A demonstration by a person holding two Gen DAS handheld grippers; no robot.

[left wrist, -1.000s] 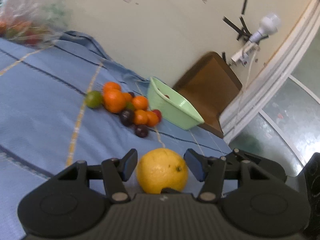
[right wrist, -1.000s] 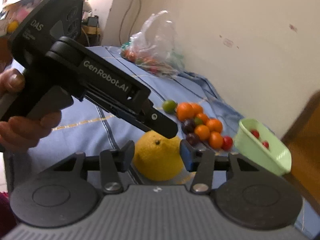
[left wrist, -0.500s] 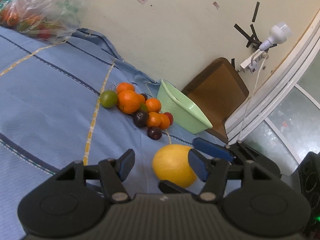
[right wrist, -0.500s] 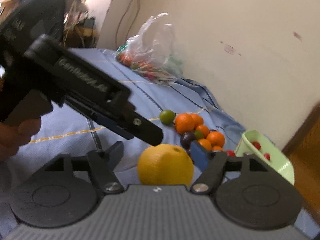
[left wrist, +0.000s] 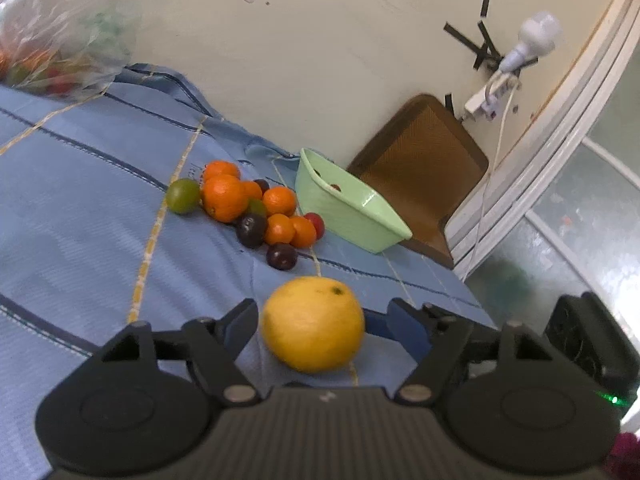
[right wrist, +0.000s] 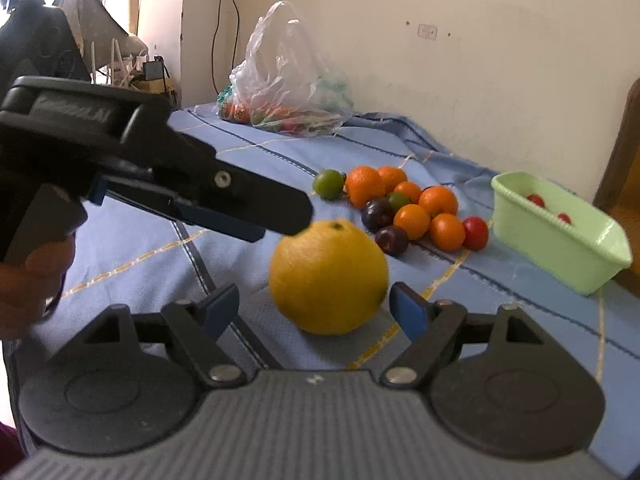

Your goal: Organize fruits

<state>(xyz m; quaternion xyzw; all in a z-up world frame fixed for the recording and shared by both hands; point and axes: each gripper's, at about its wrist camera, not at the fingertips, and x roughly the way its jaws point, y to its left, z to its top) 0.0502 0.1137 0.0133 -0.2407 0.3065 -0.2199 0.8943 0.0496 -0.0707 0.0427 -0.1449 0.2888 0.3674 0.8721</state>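
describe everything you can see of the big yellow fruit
The big yellow fruit is round, with dimpled citrus-like peel and a small dark stem scar near its top. It sits alone on the blue striped cloth, nearer the cameras than the pile of small fruits. Both grippers' jaws flank it, open, not touching.

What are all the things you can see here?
Big fruit: one, yellow, on the cloth between the open right fingers, untouched.
Oranges: about six, orange, piled mid-cloth.
Plums: two or three, dark purple, in the pile.
Green fruits: two, pile's left and middle.
Tomato: one, red, pile's right end.
Basin: one, light green, right, red fruits inside.
Bag: one, clear, by the wall.
Cloth: blue, striped.
Left gripper: black, jaws just opening.
Right gripper: black, jaws just opened.
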